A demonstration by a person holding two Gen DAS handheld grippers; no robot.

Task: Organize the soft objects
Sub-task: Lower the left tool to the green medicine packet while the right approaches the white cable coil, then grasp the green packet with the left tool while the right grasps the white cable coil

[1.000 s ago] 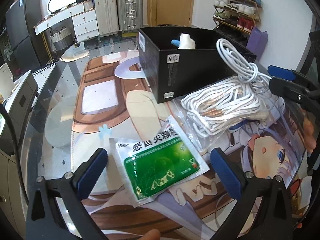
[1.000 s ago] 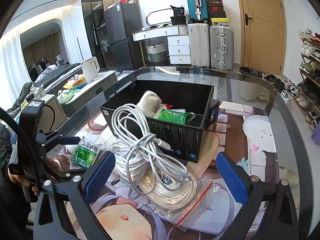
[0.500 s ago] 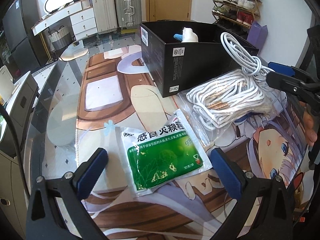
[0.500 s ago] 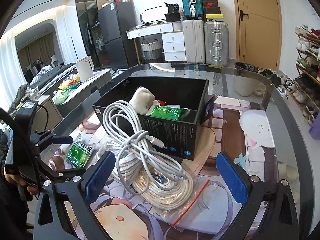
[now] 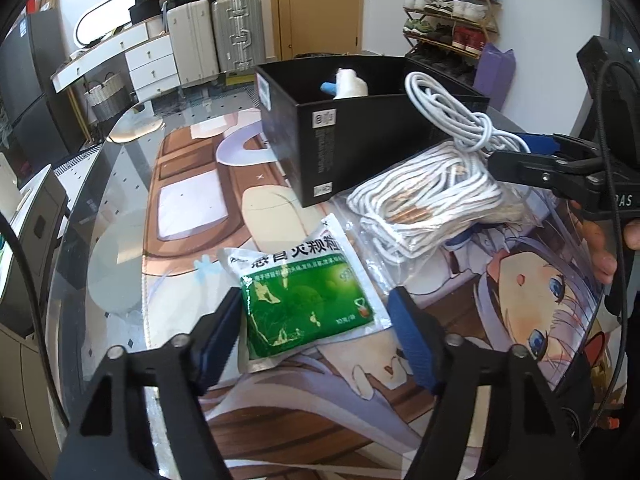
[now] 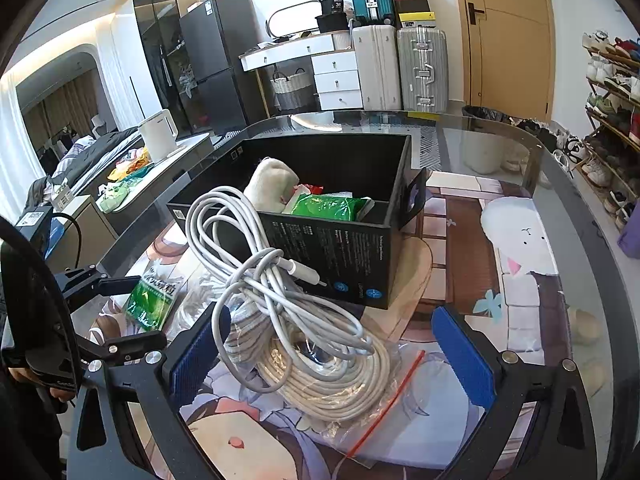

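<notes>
A green and white medicine sachet (image 5: 304, 292) lies on the printed mat; it also shows in the right wrist view (image 6: 154, 300). My left gripper (image 5: 316, 336) is open, its blue pads either side of the sachet's near end, the left pad (image 5: 218, 336) touching its edge. A bagged coil of white rope and a white cable (image 6: 304, 320) lie in front of my open right gripper (image 6: 332, 364), between its pads. The black box (image 6: 340, 252) behind holds a cream plush, a green packet and other soft items.
The glass table edge (image 6: 568, 184) curves around the right side. A shoe rack (image 5: 448, 20), suitcases (image 6: 400, 68) and a white dresser stand beyond the table. A white kettle (image 6: 158, 134) sits on a side counter at left.
My left gripper has moved forward onto the sachet and its jaws have narrowed around it. My right gripper has moved closer to the rope and cable coil.
</notes>
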